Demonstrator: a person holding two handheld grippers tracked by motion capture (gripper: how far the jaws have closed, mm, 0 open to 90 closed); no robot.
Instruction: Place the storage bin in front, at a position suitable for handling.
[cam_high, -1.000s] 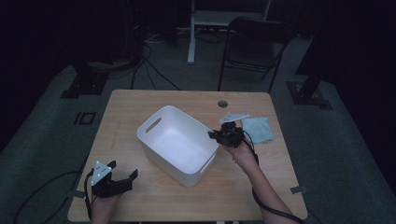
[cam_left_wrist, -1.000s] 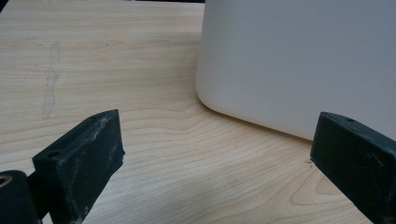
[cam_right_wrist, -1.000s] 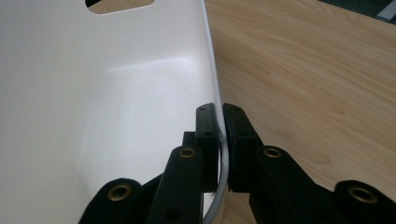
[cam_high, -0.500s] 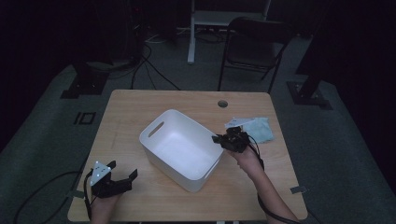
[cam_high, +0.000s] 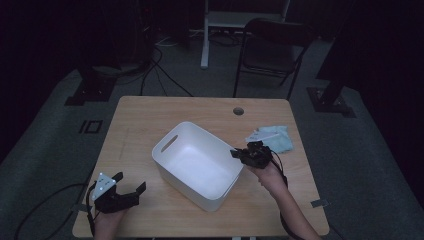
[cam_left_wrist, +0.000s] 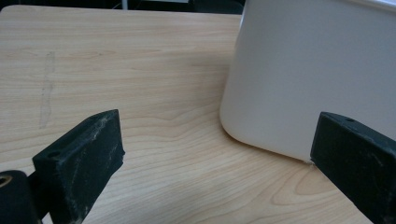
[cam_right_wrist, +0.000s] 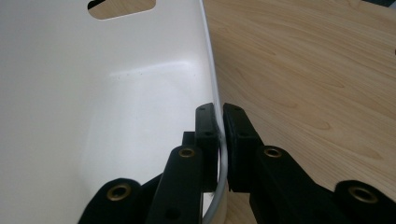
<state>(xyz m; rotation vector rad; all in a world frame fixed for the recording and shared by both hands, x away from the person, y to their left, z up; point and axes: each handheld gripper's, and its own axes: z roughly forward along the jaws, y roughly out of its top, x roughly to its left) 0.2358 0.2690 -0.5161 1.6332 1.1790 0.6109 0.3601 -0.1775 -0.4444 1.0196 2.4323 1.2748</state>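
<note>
Right hand-held gripper (cam_right_wrist: 220, 140) was clamped on the white bin's (cam_high: 197, 165) rim mid-desk (cam_high: 150, 115); left hand-held gripper (cam_high: 120, 192) was wide open, empty. Step: probably dragging the bin. Next: keep grip firm, slide evenly.

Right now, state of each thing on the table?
White bin: upright, empty, rim pinched by right tongs.
Right tongs: shut on the bin's wall, one jaw inside, one outside.
Left tongs: open, holding nothing, near the bin's corner.
Pale blue packet: lying flat beside the bin, untouched.
</note>
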